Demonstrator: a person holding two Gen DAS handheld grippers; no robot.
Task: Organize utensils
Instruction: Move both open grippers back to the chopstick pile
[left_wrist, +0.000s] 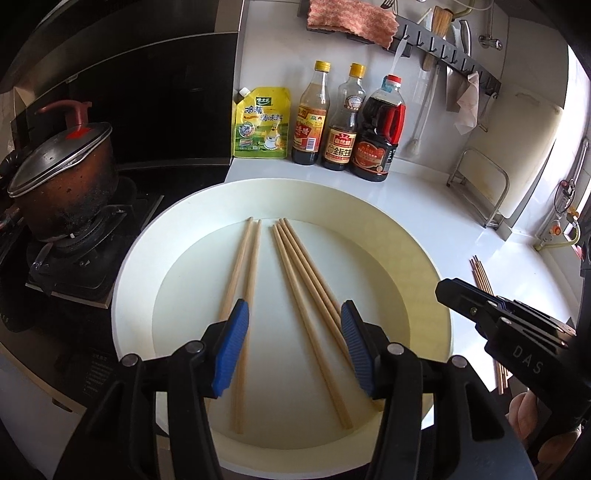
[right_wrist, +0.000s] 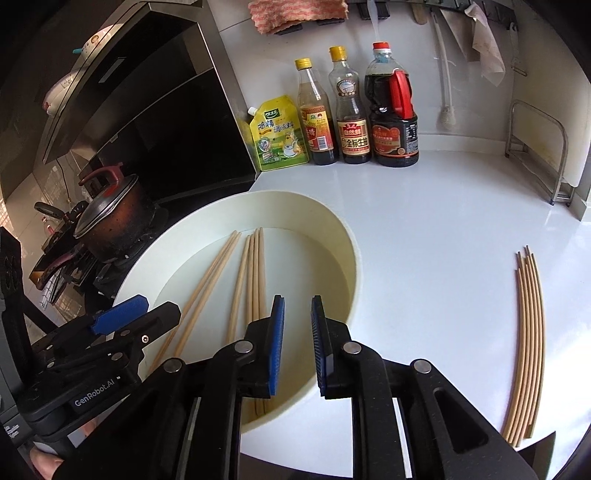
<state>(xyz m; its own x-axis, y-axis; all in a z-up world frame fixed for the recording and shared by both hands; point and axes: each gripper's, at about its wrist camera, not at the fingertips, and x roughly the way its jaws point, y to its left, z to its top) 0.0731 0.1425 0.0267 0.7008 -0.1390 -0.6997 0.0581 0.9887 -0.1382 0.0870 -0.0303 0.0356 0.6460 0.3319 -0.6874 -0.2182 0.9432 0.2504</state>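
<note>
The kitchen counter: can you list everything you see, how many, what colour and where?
Chopsticks: five, tan, in the basin, a pair left and three right.
Chopsticks: about five, tan, bundled on the counter right of the basin.
Basin: one, cream, on the counter.
Counter: one, white.
Sauce bottles: three, dark liquid, two yellow caps and one red, by the wall.
Pouch: one, yellow-green, left of the bottles.
Pot: one, brown with lid, on the stove.
Cloth: one, pink, on the wall rack.
Left gripper: blue jaws open over the basin.
Right gripper: blue jaws slightly apart, holding nothing, at the basin's rim.
</note>
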